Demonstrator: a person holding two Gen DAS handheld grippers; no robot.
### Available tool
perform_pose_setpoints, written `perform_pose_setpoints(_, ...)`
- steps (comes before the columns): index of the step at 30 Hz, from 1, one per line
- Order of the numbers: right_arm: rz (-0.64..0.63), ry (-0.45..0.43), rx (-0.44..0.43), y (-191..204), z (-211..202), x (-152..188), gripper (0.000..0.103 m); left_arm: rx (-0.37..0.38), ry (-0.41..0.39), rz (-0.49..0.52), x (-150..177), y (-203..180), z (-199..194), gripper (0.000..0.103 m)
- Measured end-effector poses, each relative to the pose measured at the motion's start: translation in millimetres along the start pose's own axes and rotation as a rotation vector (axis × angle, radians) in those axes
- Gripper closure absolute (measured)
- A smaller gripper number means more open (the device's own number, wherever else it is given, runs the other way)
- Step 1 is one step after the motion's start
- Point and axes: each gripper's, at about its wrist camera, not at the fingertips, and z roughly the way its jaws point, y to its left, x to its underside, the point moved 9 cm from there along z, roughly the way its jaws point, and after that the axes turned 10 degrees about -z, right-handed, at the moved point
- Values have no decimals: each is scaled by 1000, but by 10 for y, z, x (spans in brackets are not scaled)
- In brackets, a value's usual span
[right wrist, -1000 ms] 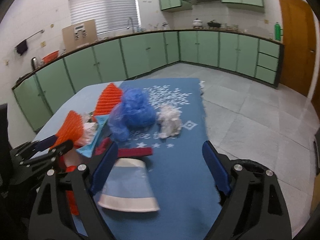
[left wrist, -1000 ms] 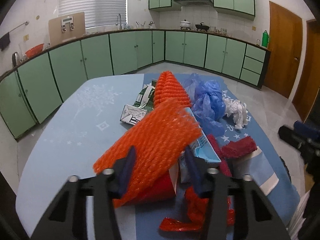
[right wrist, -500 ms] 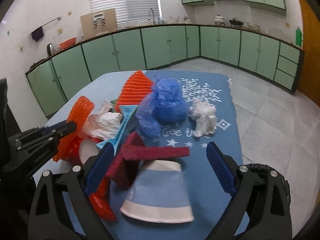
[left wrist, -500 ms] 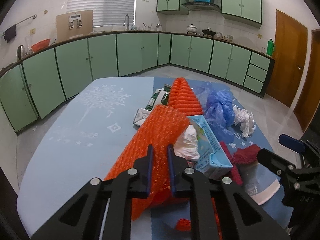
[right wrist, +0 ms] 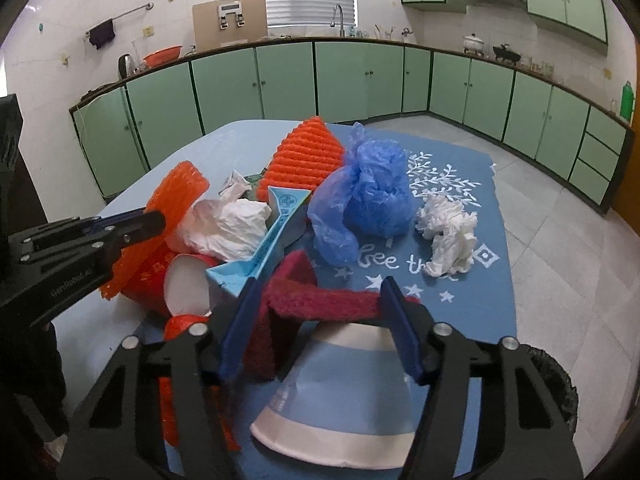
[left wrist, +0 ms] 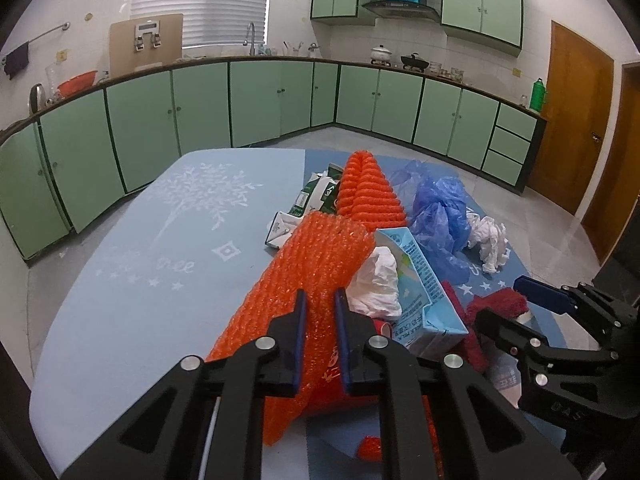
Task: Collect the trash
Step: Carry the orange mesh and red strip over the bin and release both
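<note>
Right hand-held gripper (right wrist: 318, 312) closing in on the dark red scouring pad (right wrist: 324, 304): the pad's long axis runs side to side, spanning the jaws, both pads at or just shy of its ends, can't tell if they're pressing yet. The pad lies on a blue paper cup (right wrist: 340, 392), near tabletop (left wrist: 132, 280) edge. Further left, left hand-held gripper (left wrist: 319, 300) is clamped on the orange foam net (left wrist: 312, 260).

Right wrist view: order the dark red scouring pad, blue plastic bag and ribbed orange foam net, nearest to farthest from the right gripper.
1. Dark red scouring pad, between the right gripper's fingers.
2. Blue plastic bag, mid-table, beyond the pad.
3. Ribbed orange foam net, farthest, behind and left of the bag.
</note>
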Motion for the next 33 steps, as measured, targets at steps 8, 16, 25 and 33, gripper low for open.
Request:
perform_pose_setpoints(8,31,-50,-29,-92,-105,-82,61,-1,-18,16,-34,-63,-54,89)
perform_pose_setpoints(16,48,-110,-26,-176,-271,-202,61,14,-62,25,-172,-153,-221,89)
perform_pose_setpoints(25,66,-175,-8,-315,-540,-337,61,58,-98,51,-283,-379,-387,90)
perform_pose_setpoints(33,69,-227,26,-459,-873,-382,61,131,-129,83,-382,-723,-552,90)
